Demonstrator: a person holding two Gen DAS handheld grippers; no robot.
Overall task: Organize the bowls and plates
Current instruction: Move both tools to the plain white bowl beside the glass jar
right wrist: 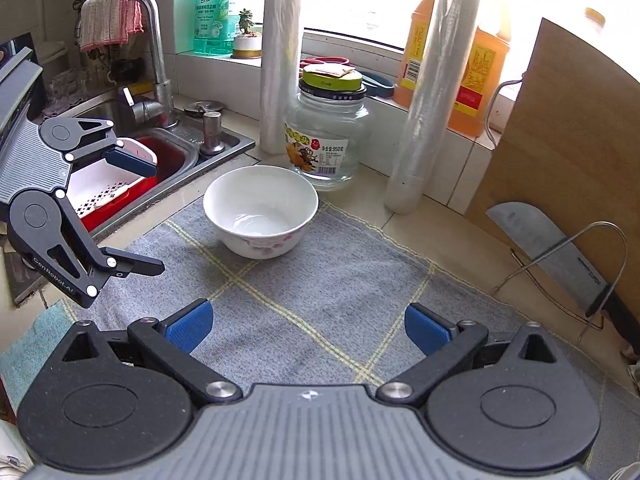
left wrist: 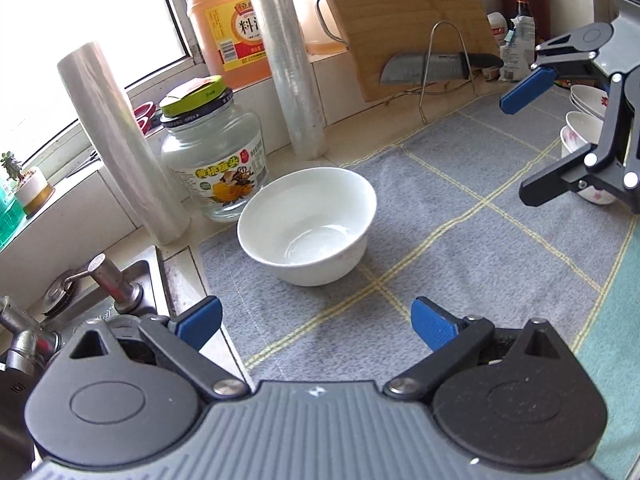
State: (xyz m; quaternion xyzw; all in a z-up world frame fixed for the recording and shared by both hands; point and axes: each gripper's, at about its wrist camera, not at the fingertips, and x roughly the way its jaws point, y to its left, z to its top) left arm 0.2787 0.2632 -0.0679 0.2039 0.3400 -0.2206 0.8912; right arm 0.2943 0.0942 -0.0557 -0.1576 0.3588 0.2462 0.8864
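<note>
Left wrist view takes in a white bowl (left wrist: 307, 226) standing upright, mouth up, on a grey checked cloth (left wrist: 460, 240) spread over a kitchen counter, near the cloth's corner beside the sink (left wrist: 132, 276). Being round, the bowl has no long axis to speak of. A glass jar (left wrist: 214, 160) with a green lid stands just behind it, between two upright rolls of plastic wrap (left wrist: 120, 144). The left gripper (left wrist: 316, 322) hangs over the cloth with its blue pads spread wide and nothing between them, the bowl ahead of them and apart. Only this view shows, at the far right, several more bowls (left wrist: 582, 120) stacked partly behind the right gripper (left wrist: 534, 148), whose jaws also gape empty. The right wrist view alone reveals a pink flower print on the bowl's (right wrist: 261, 210) outer wall, a red and white basket (right wrist: 116, 184) in the sink (right wrist: 224, 146), a tap (right wrist: 154, 60) draped with a rag, and a green bottle (right wrist: 214, 8) on the window sill. There the right gripper (right wrist: 308, 330) is spread wide over the cloth (right wrist: 340, 280), and the left gripper (right wrist: 138, 216) hovers open at the left edge. Both views show a knife (left wrist: 424, 68) in a wire rack against a wooden board (left wrist: 400, 20).
</note>
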